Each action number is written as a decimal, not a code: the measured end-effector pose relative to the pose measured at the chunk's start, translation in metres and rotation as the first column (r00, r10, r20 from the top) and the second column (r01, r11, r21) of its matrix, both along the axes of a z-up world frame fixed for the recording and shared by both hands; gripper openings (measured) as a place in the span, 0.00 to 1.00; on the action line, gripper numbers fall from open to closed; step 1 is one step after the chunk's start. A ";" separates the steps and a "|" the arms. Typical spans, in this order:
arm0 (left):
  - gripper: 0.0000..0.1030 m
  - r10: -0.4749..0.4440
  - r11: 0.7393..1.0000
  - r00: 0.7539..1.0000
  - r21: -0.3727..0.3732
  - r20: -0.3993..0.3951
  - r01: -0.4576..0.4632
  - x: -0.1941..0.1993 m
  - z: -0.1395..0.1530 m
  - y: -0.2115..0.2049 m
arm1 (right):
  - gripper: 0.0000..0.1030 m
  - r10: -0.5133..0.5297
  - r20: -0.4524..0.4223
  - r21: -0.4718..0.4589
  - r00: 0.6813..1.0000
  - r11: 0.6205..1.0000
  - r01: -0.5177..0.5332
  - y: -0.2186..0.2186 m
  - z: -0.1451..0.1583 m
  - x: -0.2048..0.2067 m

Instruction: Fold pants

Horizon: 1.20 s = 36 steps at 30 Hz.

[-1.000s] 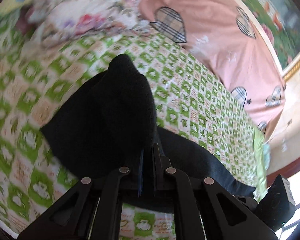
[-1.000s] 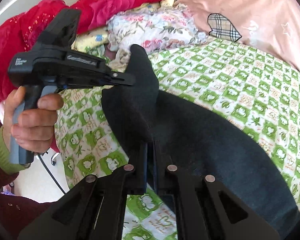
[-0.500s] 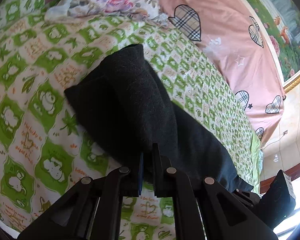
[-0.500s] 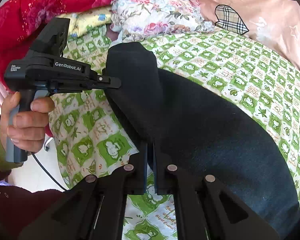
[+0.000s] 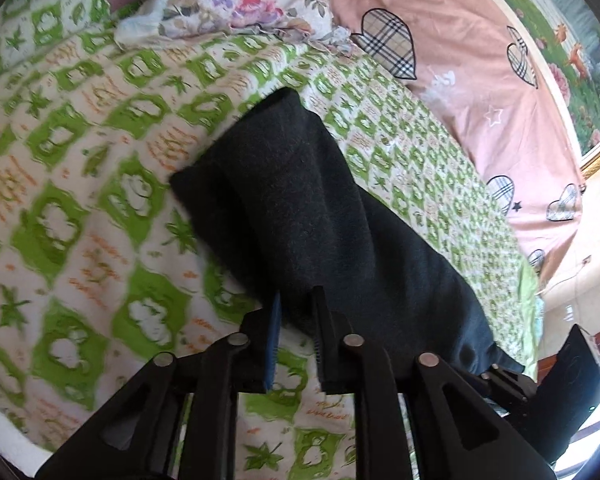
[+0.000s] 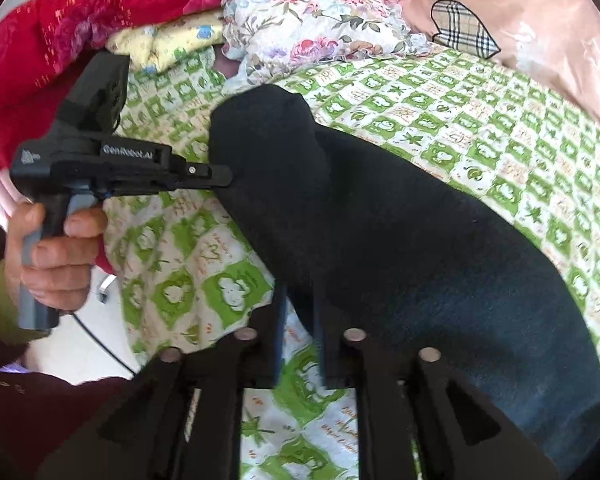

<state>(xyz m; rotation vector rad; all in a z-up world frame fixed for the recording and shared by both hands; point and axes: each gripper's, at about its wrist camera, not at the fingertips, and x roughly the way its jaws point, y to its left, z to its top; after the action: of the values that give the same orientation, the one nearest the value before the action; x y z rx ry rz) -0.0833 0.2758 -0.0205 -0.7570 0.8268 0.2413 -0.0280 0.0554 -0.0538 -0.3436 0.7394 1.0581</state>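
The black pants (image 5: 324, 216) lie folded over on the green-and-white patterned bedsheet (image 5: 100, 184). They also show in the right wrist view (image 6: 380, 240). My left gripper (image 5: 296, 312) is slightly open at the near edge of the pants, with the cloth edge between its fingers. It also shows from the side in the right wrist view (image 6: 224, 174), touching the pants' left end. My right gripper (image 6: 298, 300) is slightly open, its fingers on either side of the pants' near edge. The right gripper's body (image 5: 560, 384) shows at the lower right.
A pink quilt with plaid hearts (image 5: 480, 60) covers the far side of the bed. A floral pillow (image 6: 312, 28) and a red blanket (image 6: 80, 12) lie at the head. The bed's edge is at the lower left.
Both grippers have opened a little; they were shut on the pants' edge. The folded pants end has come down onto the bed. The left gripper has shifted slightly.
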 end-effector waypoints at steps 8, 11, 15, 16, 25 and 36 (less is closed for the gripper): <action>0.60 0.071 0.997 0.997 0.000 -0.032 -0.071 -0.010 0.013 0.016 | 0.20 -0.077 -0.064 0.125 0.995 0.989 0.085 -0.026 0.019 0.018; 0.64 0.086 0.996 0.995 0.018 -0.055 -0.085 -0.003 0.015 0.017 | 0.20 -0.146 -0.047 0.181 0.988 0.972 0.152 -0.042 0.031 0.030; 0.64 0.087 0.995 0.991 0.061 -0.098 -0.081 0.008 0.013 0.017 | 0.20 -0.235 -0.091 0.217 0.968 0.944 0.250 -0.059 0.043 0.060; 0.64 0.088 0.994 0.990 0.078 -0.112 -0.080 0.011 0.012 0.018 | 0.20 -0.266 -0.105 0.224 0.958 0.932 0.283 -0.063 0.046 0.071; 0.65 0.102 0.994 0.981 0.045 -0.166 -0.096 0.028 -0.006 0.035 | 0.38 -0.344 -0.161 0.123 0.925 0.923 0.365 -0.049 0.042 0.150; 0.62 0.106 0.994 0.986 0.049 -0.130 -0.100 0.038 -0.012 0.041 | 0.38 -0.151 -0.232 -0.186 0.961 0.977 0.108 0.010 -0.008 0.177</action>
<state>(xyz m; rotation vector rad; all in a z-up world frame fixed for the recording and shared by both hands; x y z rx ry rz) -0.0449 0.3170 -0.0324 -0.7510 0.9060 0.4036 0.1494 0.0649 -0.0620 -0.3096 1.0658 0.9231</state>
